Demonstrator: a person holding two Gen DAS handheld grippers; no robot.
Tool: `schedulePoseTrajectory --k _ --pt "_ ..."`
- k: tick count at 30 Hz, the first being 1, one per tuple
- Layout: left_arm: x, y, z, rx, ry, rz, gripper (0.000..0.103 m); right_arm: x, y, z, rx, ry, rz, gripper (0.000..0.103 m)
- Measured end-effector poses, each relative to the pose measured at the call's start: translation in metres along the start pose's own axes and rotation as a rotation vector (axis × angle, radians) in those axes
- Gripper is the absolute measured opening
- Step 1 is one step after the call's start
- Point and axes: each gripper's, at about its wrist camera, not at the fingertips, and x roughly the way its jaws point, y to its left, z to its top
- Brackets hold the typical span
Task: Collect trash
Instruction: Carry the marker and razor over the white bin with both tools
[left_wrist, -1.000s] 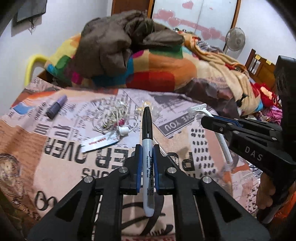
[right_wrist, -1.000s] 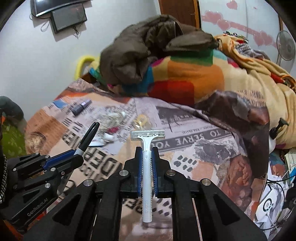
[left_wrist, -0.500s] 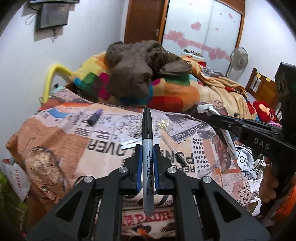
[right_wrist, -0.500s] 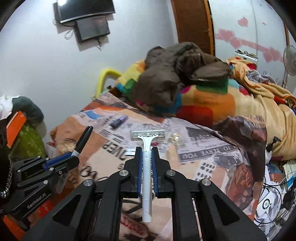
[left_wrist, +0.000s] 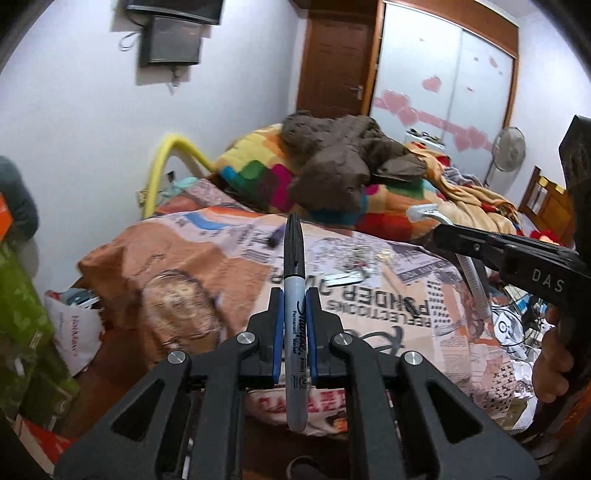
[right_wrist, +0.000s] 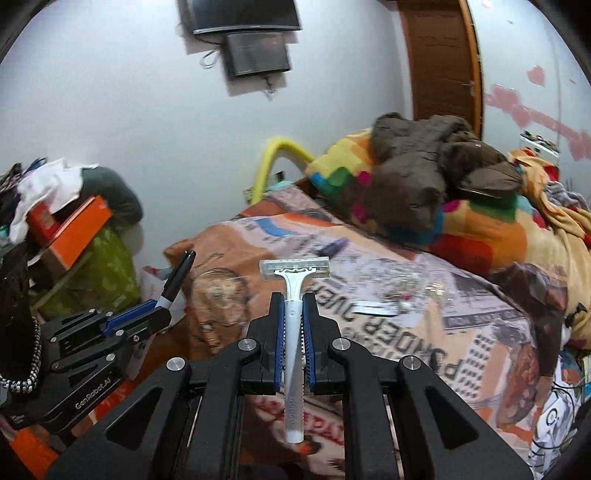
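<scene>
Two grippers, two catches: the left gripper (left_wrist: 294, 325) has its fingers pinched tight on a black permanent marker (left_wrist: 294, 295), cap pointing straight out past the fingertips, barrel running back between the pads, while the right gripper (right_wrist: 293, 328) clamps a white disposable razor (right_wrist: 294, 314) by the handle, blade head standing clear ahead of the fingertips. Gripping each one mid-shaft looks like a sensible way to keep it from swinging on the carry, and both are held up off the bed, so I'd judge these are picked and on their way to a bin, though no bin is clearly in view. Beyond the fingertips lies the newspaper-print bedspread (left_wrist: 369, 306), with more bits on it: a small purple tube (right_wrist: 334, 246) further out, a flat wrapper (right_wrist: 376, 309) and what looks like tangled cord (right_wrist: 400, 286) ahead and to the right. Behind that, a patchwork blanket (right_wrist: 480, 229) with a brown jacket (right_wrist: 417, 177) heaped on top. A wooden door (left_wrist: 334, 62) and a wall screen (right_wrist: 243, 14) sit at the back; low to the left of the fingers a white plastic bag (left_wrist: 75, 332) slumps on the floor.
</scene>
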Motion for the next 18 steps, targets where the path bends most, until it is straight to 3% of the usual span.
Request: schedulePoseTrajectory --k 10,18 --pt "-0.052 0.08 -0.032 -0.082 -0.01 0.098 0.01 0.014 0.084 -0.01 -0.123 0.042 0.086 0.009" --pt "-0.078 0.143 -0.078 -0.172 0.021 0.187 0.01 0.039 0.143 -0.027 -0.173 0.105 0.181 0.009"
